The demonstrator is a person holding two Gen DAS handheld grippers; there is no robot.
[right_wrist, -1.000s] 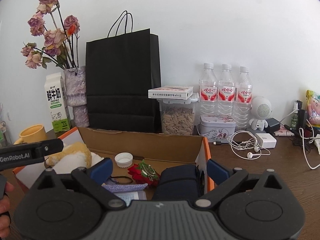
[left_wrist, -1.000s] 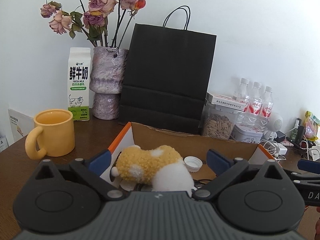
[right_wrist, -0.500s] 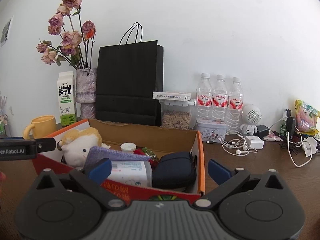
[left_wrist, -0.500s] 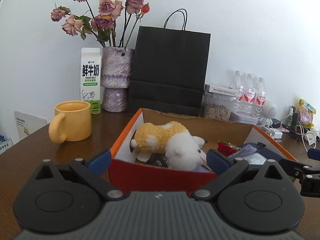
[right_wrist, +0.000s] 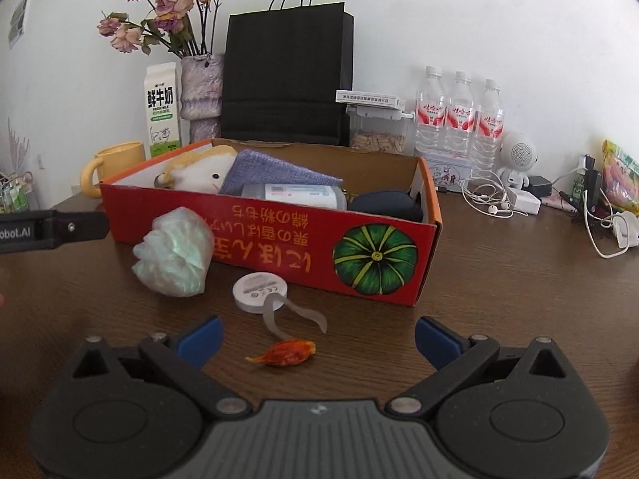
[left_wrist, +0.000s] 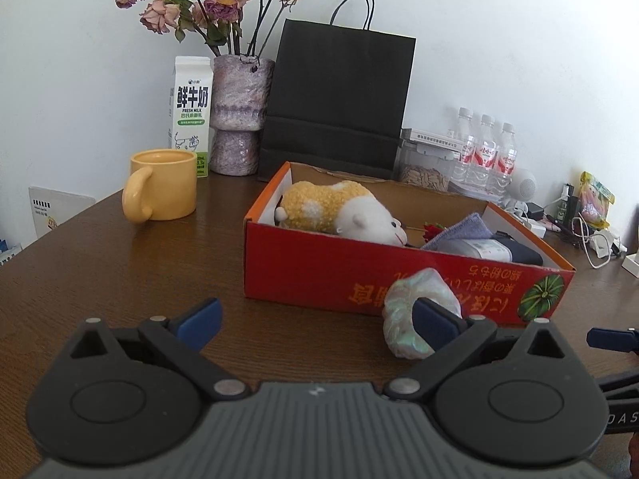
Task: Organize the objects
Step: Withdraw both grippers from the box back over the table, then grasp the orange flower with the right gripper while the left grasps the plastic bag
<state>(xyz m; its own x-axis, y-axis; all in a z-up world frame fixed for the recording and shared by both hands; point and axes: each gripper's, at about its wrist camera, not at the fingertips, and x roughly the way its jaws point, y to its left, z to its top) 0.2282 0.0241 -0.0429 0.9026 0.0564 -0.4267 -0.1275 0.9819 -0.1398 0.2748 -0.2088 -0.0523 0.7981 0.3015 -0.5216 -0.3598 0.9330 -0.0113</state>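
Observation:
A red cardboard box stands on the brown table. It holds a yellow-and-white plush toy, a purple cloth, a grey bottle and a dark pouch. In front of the box lie an iridescent scrunchie, a white tape roll and a dried orange bud. My left gripper is open, its right finger overlapping the scrunchie; I cannot tell whether they touch. My right gripper is open, with the bud on the table between its fingers.
A yellow mug, milk carton, flower vase and black paper bag stand behind and left of the box. Water bottles, a seed jar, a tin, a small speaker and tangled cables crowd the back right.
Both grippers have drawn back from above the box toward the table's front. The box's red front wall, the scrunchie, the tape roll and the bud have come into view.

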